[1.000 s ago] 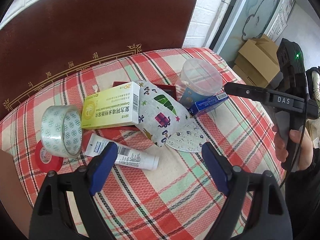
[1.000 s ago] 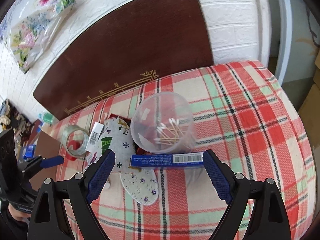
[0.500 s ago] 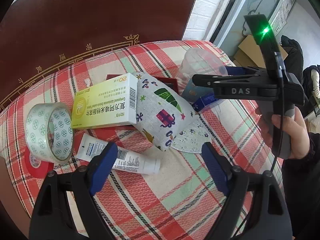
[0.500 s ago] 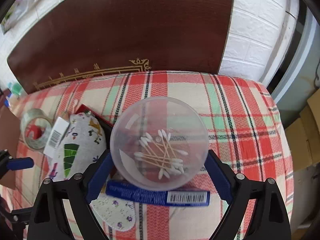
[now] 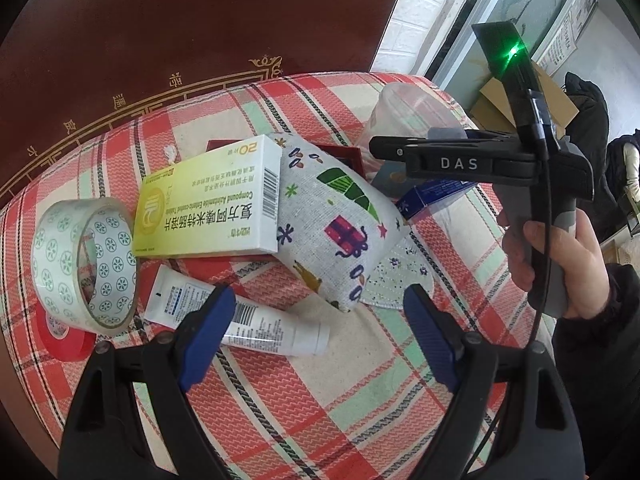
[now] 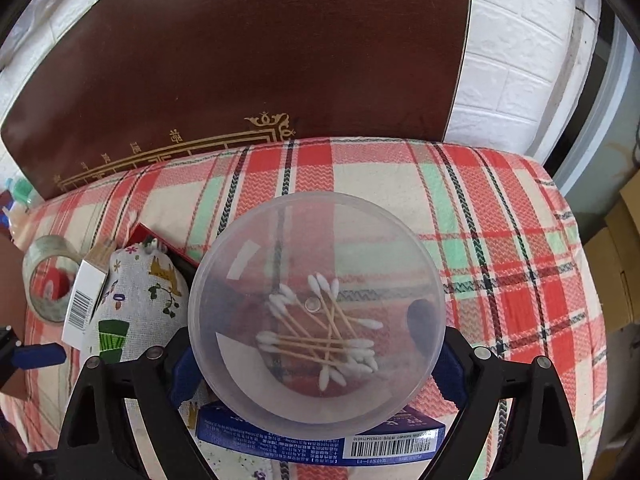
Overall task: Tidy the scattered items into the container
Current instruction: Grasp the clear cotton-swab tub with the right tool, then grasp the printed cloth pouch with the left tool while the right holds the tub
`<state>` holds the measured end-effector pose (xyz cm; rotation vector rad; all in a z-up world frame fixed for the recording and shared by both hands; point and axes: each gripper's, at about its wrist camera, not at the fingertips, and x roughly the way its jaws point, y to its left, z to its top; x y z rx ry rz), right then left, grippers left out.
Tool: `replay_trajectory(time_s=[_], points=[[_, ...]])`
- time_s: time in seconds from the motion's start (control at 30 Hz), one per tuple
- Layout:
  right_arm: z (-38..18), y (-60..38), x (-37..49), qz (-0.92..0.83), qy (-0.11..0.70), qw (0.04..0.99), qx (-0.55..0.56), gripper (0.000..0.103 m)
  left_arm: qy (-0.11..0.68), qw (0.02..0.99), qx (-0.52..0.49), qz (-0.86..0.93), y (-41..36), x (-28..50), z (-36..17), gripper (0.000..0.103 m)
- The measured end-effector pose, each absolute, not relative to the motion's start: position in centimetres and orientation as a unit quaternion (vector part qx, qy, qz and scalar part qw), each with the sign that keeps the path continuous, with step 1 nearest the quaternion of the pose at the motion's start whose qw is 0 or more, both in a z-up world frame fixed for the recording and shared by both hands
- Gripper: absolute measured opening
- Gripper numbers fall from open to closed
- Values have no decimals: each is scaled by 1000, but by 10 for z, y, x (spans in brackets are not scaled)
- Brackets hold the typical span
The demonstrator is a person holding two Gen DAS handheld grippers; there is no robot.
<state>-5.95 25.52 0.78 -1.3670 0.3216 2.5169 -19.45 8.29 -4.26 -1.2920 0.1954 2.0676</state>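
Left wrist view: the left gripper (image 5: 316,320) is held with its fingers apart and empty above the near part of the cloth (image 5: 320,408). Nothing is seen to have been tidied yet from here. A tube (image 5: 240,318) lies just before the fingers, a tape roll (image 5: 86,258) and a red roll (image 5: 64,336) sit toward the left edge, and a yellow box (image 5: 210,200) leans on a printed pouch (image 5: 332,224) in the middle. A mask (image 5: 394,284) is tucked under the pouch, and a blue box (image 5: 434,196) lies beyond it. The right gripper (image 5: 440,156) reaches across to the tub (image 5: 404,116) near the far right edge, so that side is judged to be blocked for the left tool.

Right wrist view: the tub (image 6: 316,312) is straddled by the open fingers, which are not seen to be pressing its wall. Only cotton swabs (image 6: 324,336) lie inside, so nearly all the sorting is judged to remain. The blue box (image 6: 320,440) lies against the tub's near side, and the pouch (image 6: 132,304) crowds its left.
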Motion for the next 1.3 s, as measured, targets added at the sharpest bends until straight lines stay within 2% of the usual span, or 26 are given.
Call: replay_trajectory(time_s=[0.23, 0.43, 0.53, 0.83, 0.93, 1.03, 1.1, 1.13, 1.17, 1.3], points=[[6, 260, -55, 870, 133, 121, -459, 92, 82, 343, -507, 786, 100, -197, -53, 86], [4, 265, -52, 874, 144, 109, -451, 92, 56, 363, -521, 771, 117, -209, -62, 86], [3, 270, -52, 875, 155, 104, -446, 92, 42, 343, -543, 765, 126, -227, -72, 85], [1, 280, -51, 877, 169, 89, -441, 92, -146, 345, -591, 715, 106, -287, -70, 86], [0, 282, -51, 878, 174, 85, -438, 92, -182, 337, -592, 709, 103, -293, -69, 86], [0, 281, -52, 879, 170, 86, -437, 92, -170, 330, -584, 722, 110, -294, -66, 85], [0, 280, -52, 879, 168, 89, -437, 92, -150, 312, -581, 737, 118, -292, -61, 75], [0, 280, -52, 880, 166, 90, -437, 92, -135, 299, -579, 746, 120, -291, -59, 60], [1, 280, -51, 880, 166, 91, -436, 92, -132, 297, -579, 747, 119, -290, -59, 54], [5, 279, -47, 884, 168, 97, -426, 92, -123, 304, -575, 749, 122, -285, -53, 48]])
